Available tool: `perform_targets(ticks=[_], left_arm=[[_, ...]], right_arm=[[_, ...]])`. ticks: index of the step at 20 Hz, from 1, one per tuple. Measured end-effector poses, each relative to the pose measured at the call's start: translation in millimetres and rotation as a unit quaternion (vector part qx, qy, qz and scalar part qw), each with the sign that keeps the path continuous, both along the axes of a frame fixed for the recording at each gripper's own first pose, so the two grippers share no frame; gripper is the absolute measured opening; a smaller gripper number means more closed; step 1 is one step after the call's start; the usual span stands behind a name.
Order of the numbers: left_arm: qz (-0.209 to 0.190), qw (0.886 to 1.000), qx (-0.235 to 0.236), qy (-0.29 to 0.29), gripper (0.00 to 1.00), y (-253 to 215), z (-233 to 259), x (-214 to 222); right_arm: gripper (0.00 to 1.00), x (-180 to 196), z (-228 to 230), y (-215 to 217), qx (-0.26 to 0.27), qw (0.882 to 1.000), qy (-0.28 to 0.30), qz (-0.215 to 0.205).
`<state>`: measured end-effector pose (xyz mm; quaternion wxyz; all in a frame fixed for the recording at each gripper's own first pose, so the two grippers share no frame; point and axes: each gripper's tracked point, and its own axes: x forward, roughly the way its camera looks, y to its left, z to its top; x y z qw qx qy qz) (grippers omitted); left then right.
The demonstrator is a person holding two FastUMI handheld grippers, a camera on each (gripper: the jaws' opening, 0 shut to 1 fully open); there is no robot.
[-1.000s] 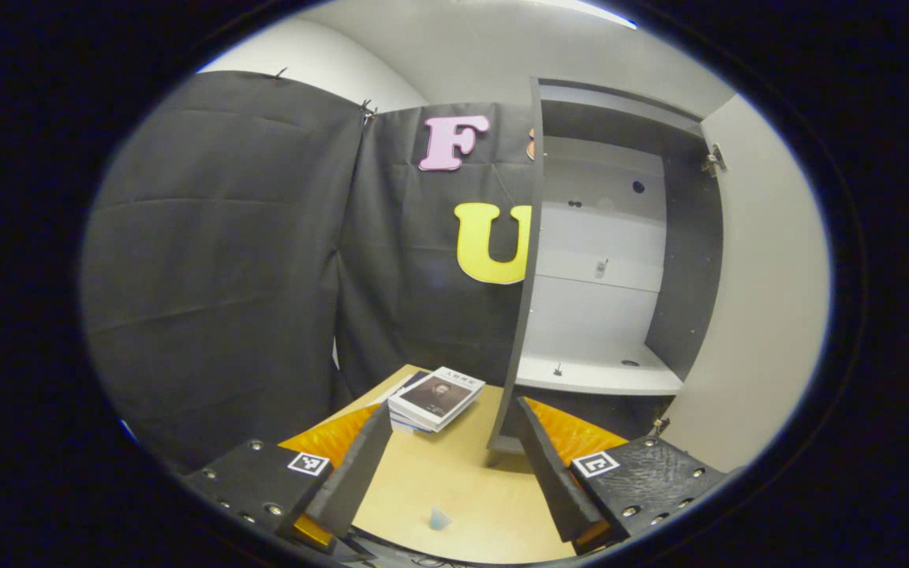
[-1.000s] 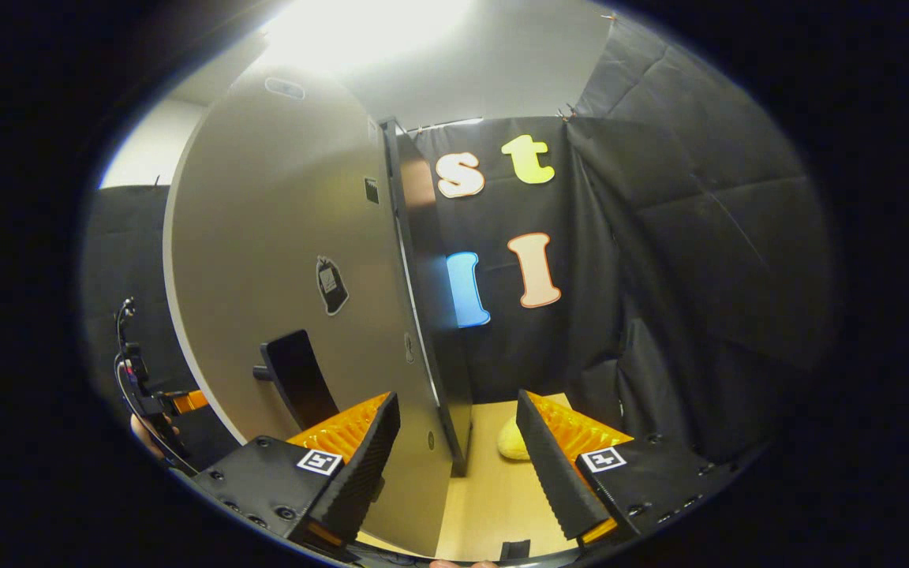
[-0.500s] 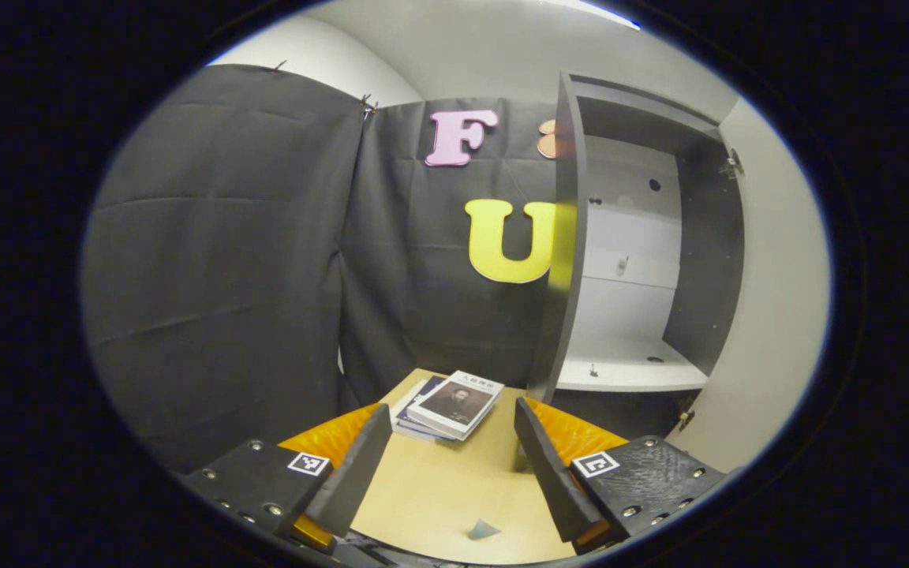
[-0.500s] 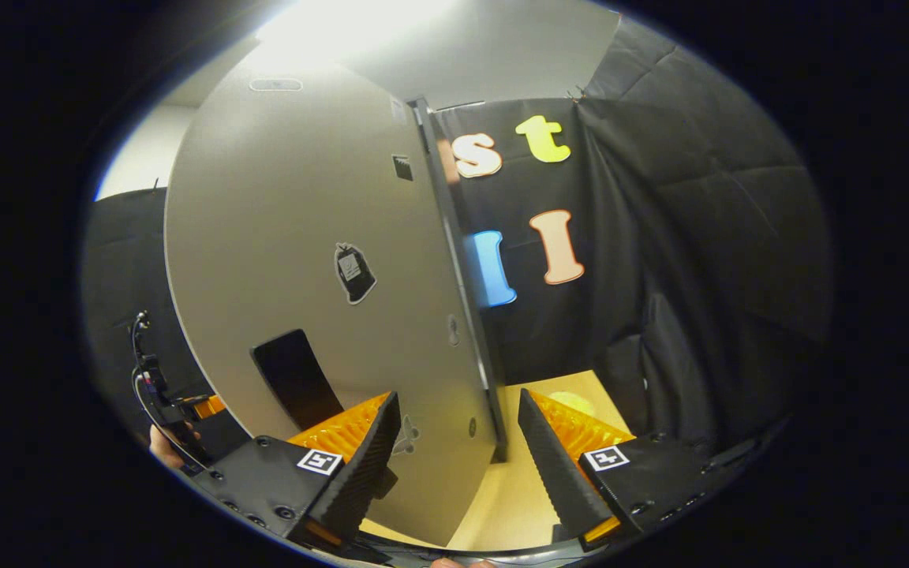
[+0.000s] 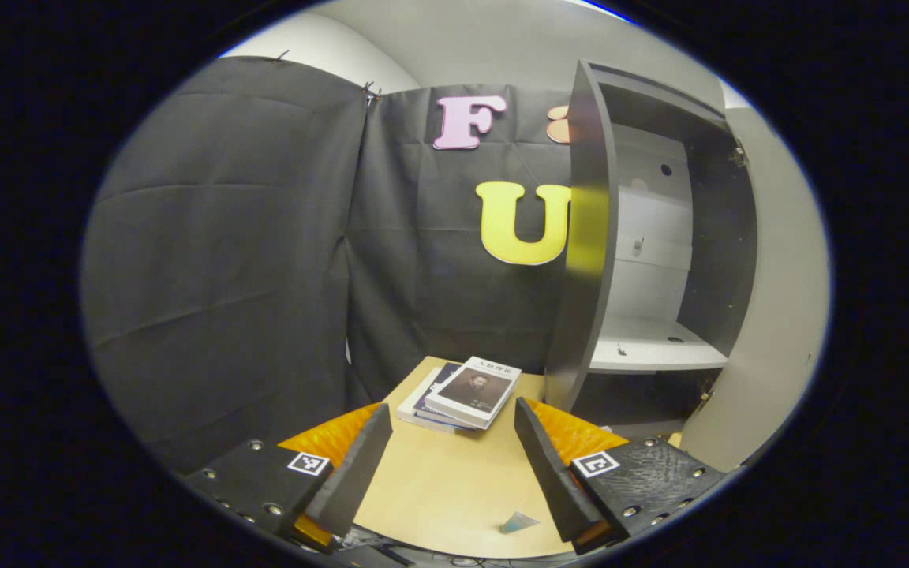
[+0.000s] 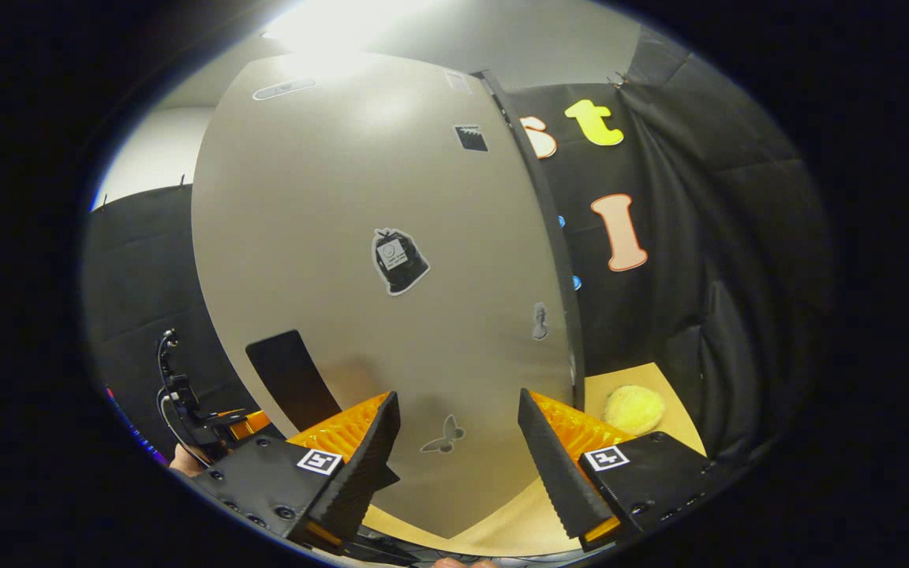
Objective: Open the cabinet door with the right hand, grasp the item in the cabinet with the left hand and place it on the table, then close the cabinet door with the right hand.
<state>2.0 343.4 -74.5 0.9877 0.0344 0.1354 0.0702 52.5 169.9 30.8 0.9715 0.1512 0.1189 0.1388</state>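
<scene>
Task stage, judged late: books (image 5: 466, 386) lay stacked on the surface (image 5: 447, 489) just left of the cabinet (image 5: 660, 237), its shelf (image 5: 652, 355) bare, while the door (image 6: 391, 260) stood ajar, closing not yet done. Left hand-held gripper (image 5: 450, 450) hung released over the surface near the books, grasping nothing; right hand-held gripper (image 6: 454, 446) faced the door's outer face, fingers apart, released.

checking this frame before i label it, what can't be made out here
- Left gripper view: lower books in the stack of books, covered by the top one.
- Left gripper view: cabinet space under its shelf, too dark.
- Right gripper view: cabinet interior, hidden behind the door.
- Right gripper view: yellow object on the table, too blurred to identify.
</scene>
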Motion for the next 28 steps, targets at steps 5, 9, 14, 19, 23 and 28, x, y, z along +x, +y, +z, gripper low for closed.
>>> perform_targets(ticks=[5,9,14,19,23,28], left_arm=[[-0.010,1.000,-0.005,0.003,0.93,13.6,-3.5,18.4],[-0.029,0.999,-0.017,-0.002,0.93,9.1,0.4,33.9],[-0.068,0.998,-0.011,-0.015,0.93,-6.8,11.3,38.5],[-0.114,0.992,-0.035,-0.034,0.95,-32.5,24.7,31.1],[-0.154,0.984,-0.056,-0.063,0.94,-54.9,37.4,26.8],[-0.190,0.974,-0.063,-0.103,0.95,-74.2,62.7,16.8]], right_arm=[[0.95,31.6,-0.1,43.5,0.002,1.000,-0.004,0.011],[0.96,36.9,-1.7,78.7,0.031,0.999,-0.012,0.030],[0.97,37.5,0.6,73.6,-0.016,0.999,-0.027,0.002],[0.97,28.2,-1.1,33.5,-0.034,0.996,-0.032,-0.073],[0.98,8.4,-3.7,-9.5,-0.032,0.990,-0.034,-0.131],[0.98,-8.4,-6.6,-54.2,-0.042,0.980,-0.040,-0.191]])
